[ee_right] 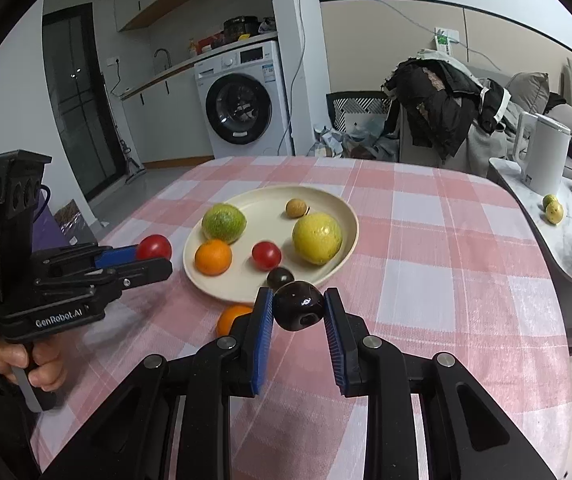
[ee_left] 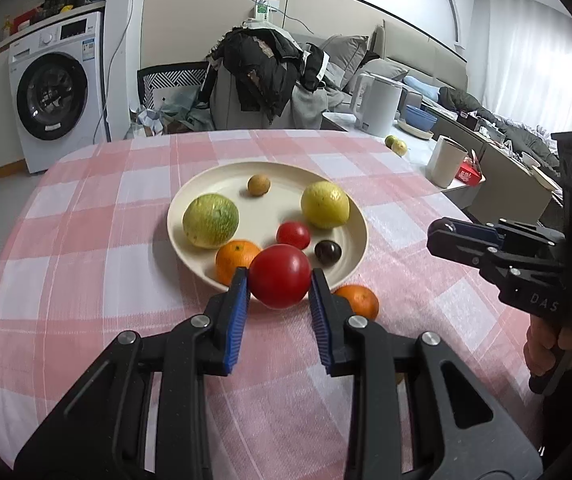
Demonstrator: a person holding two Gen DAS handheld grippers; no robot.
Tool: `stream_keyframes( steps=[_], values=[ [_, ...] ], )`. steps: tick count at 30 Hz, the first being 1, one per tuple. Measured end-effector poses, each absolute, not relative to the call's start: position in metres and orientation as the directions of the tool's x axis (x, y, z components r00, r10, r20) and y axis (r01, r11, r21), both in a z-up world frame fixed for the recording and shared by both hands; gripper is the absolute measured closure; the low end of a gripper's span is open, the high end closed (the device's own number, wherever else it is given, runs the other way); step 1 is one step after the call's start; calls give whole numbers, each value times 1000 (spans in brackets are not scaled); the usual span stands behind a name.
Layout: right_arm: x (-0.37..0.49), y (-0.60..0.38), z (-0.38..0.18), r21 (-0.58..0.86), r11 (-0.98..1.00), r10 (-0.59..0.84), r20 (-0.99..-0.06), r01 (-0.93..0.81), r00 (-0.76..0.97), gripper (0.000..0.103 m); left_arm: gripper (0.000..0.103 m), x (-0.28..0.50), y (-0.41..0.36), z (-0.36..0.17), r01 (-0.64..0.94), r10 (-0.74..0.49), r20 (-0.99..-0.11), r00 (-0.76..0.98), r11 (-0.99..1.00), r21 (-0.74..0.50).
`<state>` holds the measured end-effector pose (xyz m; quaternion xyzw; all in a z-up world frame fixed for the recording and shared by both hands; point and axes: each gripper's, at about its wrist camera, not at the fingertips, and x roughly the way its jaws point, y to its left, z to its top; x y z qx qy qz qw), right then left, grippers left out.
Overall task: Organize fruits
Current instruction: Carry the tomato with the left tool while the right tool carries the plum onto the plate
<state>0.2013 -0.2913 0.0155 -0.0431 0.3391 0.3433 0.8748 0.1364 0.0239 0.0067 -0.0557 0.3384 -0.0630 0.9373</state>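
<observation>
Plate [ee_left: 350,258] sits on the pink checked tablecloth [ee_left: 85,240] and carries 6 fruits, among them a green citrus [ee_left: 210,221], a yellow citrus [ee_left: 324,204] and an orange [ee_left: 234,258]. Your left gripper [ee_left: 279,286] is clamped on a large red tomato [ee_left: 279,276] at the plate's near rim. Your right gripper [ee_right: 298,307] is clamped on a dark plum [ee_right: 298,306] just short of the plate's edge. A second orange [ee_left: 360,300] lies on the cloth beside the plate.
</observation>
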Motion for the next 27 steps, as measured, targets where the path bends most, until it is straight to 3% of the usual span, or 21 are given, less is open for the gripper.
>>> stream_keyframes(
  steps=[27],
  values=[
    [263,-260,27,308,770,618,-578,-559,532,77,76,185,33,13,40,-90,-599,796,995,-96]
  ],
)
